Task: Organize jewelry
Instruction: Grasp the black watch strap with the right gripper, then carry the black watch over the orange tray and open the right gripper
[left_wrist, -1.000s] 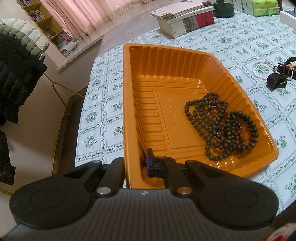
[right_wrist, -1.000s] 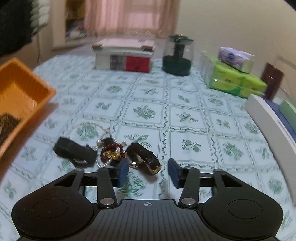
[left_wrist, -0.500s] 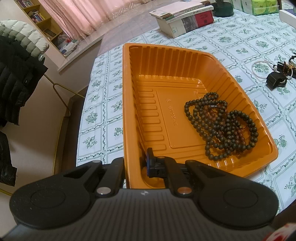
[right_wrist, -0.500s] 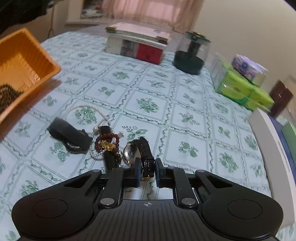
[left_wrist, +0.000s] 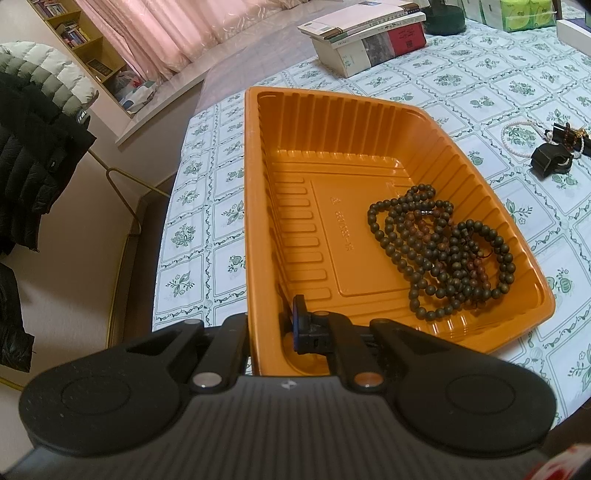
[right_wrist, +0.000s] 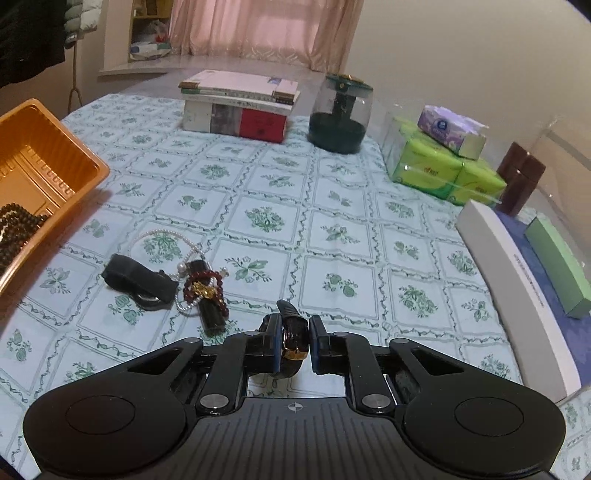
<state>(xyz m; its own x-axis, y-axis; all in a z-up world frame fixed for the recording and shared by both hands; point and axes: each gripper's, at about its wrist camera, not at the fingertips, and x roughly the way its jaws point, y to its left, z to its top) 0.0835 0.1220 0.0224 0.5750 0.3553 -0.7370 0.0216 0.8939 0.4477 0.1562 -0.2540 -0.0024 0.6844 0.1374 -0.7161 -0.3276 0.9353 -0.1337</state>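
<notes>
Right wrist view: right tool (right_wrist: 292, 345) pinches the watch (right_wrist: 291, 341), clear of the tabletop (right_wrist: 332, 221); left tool (left_wrist: 271, 325) clamps the tray (left_wrist: 255, 221) rim, steadying it.

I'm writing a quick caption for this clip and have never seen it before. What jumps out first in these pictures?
The big orange tray dominates the floral tablecloth, with a heap of dark bead strands in its near right corner and the left gripper clamped on its wall. The right gripper pinches a dark watch strap with a gold buckle, lifted away from the remaining jewelry pile.
</notes>
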